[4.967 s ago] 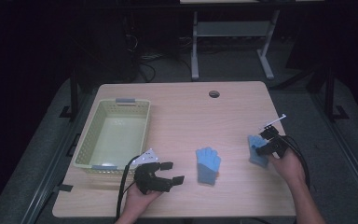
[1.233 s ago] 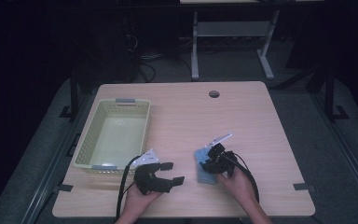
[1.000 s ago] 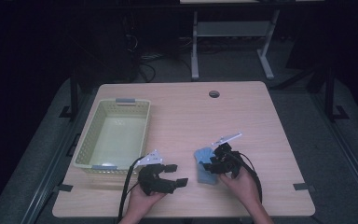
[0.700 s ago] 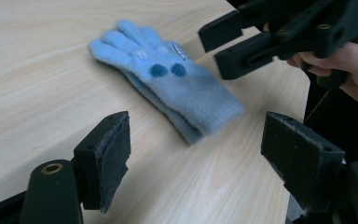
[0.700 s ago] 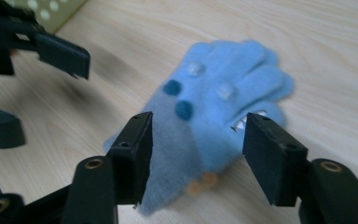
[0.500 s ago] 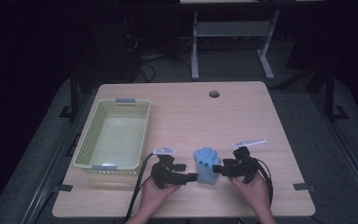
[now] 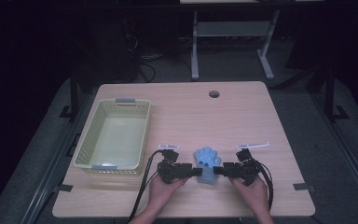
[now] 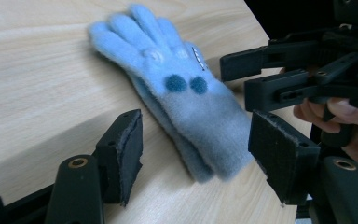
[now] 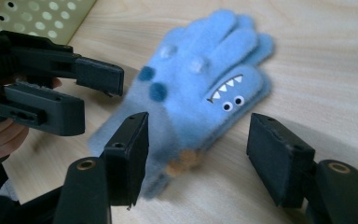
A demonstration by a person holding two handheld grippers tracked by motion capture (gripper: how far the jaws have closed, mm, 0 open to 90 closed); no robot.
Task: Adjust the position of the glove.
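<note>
Left gripper: the left gripper (image 7: pixel 196 171) sits near the desk's front edge, held in a hand (image 7: pixel 165 185), its jaws apart and pointing at the gloves from their left, gripping nothing.
Right gripper: the right gripper (image 7: pixel 216 171) mirrors it from the other side, jaws also apart and empty, held in the other hand (image 7: pixel 251 186).
Gloves: a stacked pair of fluffy blue gloves (image 7: pixel 206 164) lies flat on the desk between the two grippers, near the front edge, fingers pointing toward the far edge. The top glove shows two dark dots and a small monster face with white teeth.
Contact: in the left gripper view the cuff end (image 8: pixel 214 140) lies between the open pads without being pinched; in the right gripper view the gloves (image 9: pixel 200 88) lie just ahead of the pads.
Basket: a pale yellow-green basket (image 7: pixel 137 135) stands farther back by the desk's left edge, with nothing in it.
Cable hole: a dark round hole (image 7: pixel 214 94) lies near the far edge.
Progress: judging by the layout, the gloves are not yet grasped; closing on them, lifting and probably moving them to the basket remain.
</note>
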